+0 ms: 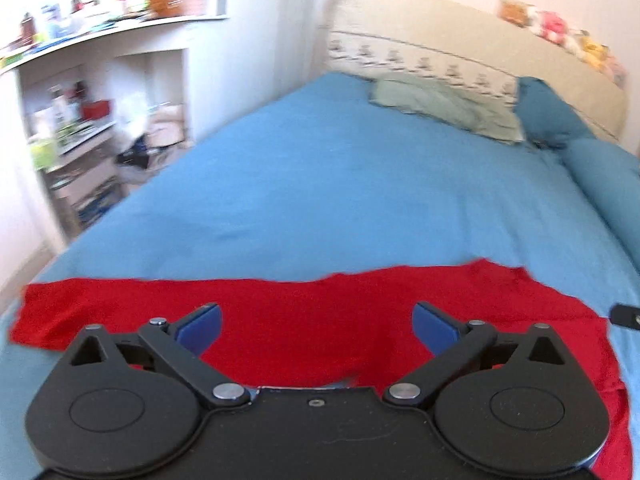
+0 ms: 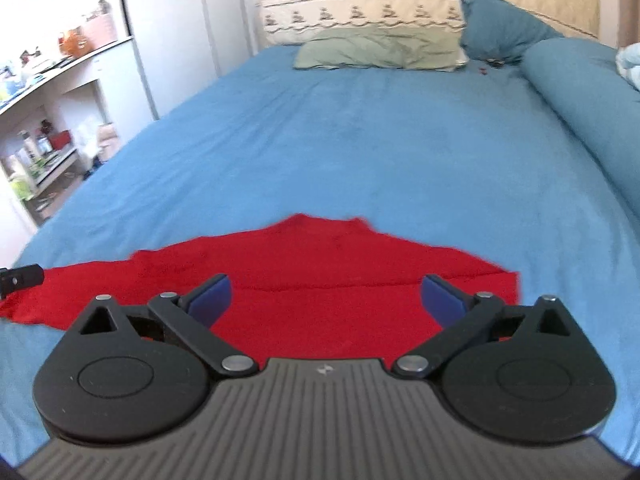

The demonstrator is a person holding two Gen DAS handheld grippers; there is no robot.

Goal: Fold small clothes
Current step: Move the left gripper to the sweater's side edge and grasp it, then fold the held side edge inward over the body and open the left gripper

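Red garment (image 1: 312,320) lies flat near the foot edge of the blue bed (image 1: 340,184) — wide bare sheet beyond it up to the pillows (image 2: 376,48). Left gripper (image 1: 316,324) and right gripper (image 2: 326,298) gape wide above it — both empty.

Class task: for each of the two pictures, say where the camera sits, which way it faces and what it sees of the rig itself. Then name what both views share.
Left wrist: sits on the left gripper, looks down along its open blue fingers over the red garment toward the headboard; the other gripper's tip shows at right.
Right wrist: sits on the right gripper, same heading, open over the garment's right part.
Shared: garment, blue bed, green pillow, shelves.
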